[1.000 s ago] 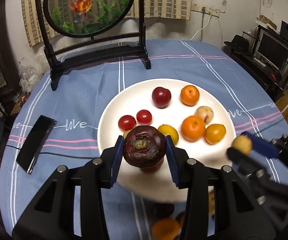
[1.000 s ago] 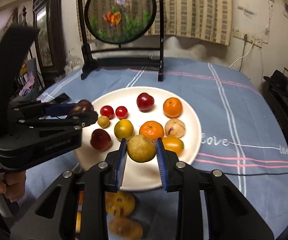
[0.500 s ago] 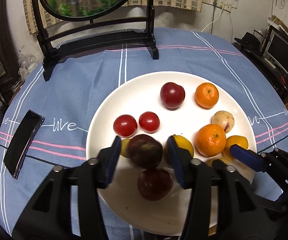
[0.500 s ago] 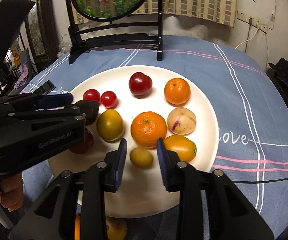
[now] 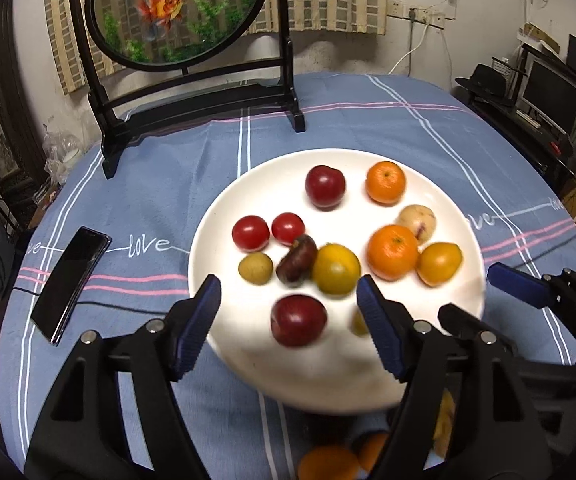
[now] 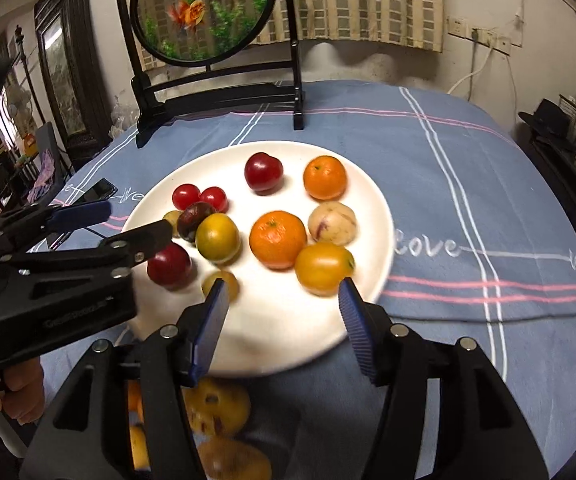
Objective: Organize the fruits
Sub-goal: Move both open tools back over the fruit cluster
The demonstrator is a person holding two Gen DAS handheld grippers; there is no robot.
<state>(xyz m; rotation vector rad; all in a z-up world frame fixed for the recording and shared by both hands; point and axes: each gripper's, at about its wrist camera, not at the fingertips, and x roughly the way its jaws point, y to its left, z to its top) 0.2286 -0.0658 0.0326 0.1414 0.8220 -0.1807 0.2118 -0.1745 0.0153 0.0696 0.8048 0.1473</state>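
Note:
A white plate [image 5: 244, 196] on the blue cloth holds several fruits: oranges, red plums, cherry tomatoes and yellow ones. A dark purple fruit [image 5: 297, 258] lies free against a yellow-green fruit [image 5: 335, 268]. My left gripper [image 5: 288, 300] hovers over the plate's near side, its jaws opening. A red plum [image 5: 297, 320] lies on the plate between its fingers, untouched. My right gripper [image 6: 282, 296] is also opening, with only bare plate between the pads. A small yellow fruit [image 6: 222, 282] rests just beside its left finger. From the right wrist, the left gripper [image 6: 132, 222] shows at the left.
Loose fruits lie on the cloth before the plate, among them a spotted yellow fruit [image 6: 216, 404] and an orange [image 5: 327, 464]. A black phone [image 5: 70, 284] with a cable lies left of the plate. A round goldfish screen [image 5: 176, 12] on a black stand fills the far side.
Both grippers came down to the plate and let go: the dark purple fruit and the small yellow fruit now rest on it. Both jaws widened and drew back towards the near rim.

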